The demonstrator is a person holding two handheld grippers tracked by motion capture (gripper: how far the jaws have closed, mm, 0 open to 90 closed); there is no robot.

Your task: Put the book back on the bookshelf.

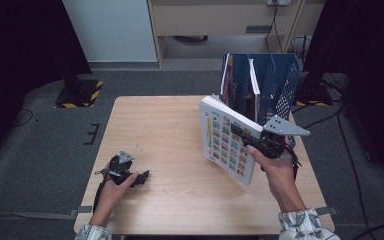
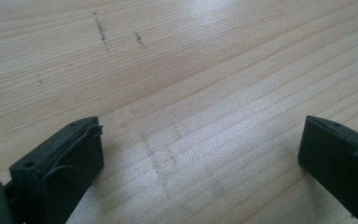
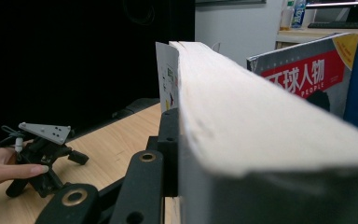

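While the left gripper (image 1: 141, 177) just rests on the counter (image 1: 170, 145) around 8 o'clock with jaws spread wide and empty, the right gripper (image 1: 240, 134) is clamped on one thick book (image 1: 227, 142), holding it upright in the air just short of the blue file rack (image 1: 275, 82) at 1 o'clock. So it's lifted but not yet filed, I'd say. At least two magazines (image 1: 226, 75) already stand in the one rack.

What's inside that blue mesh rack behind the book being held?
The blue rack holds upright magazines; one red cover shows. The held book and the rack's walls hide the lower slots.
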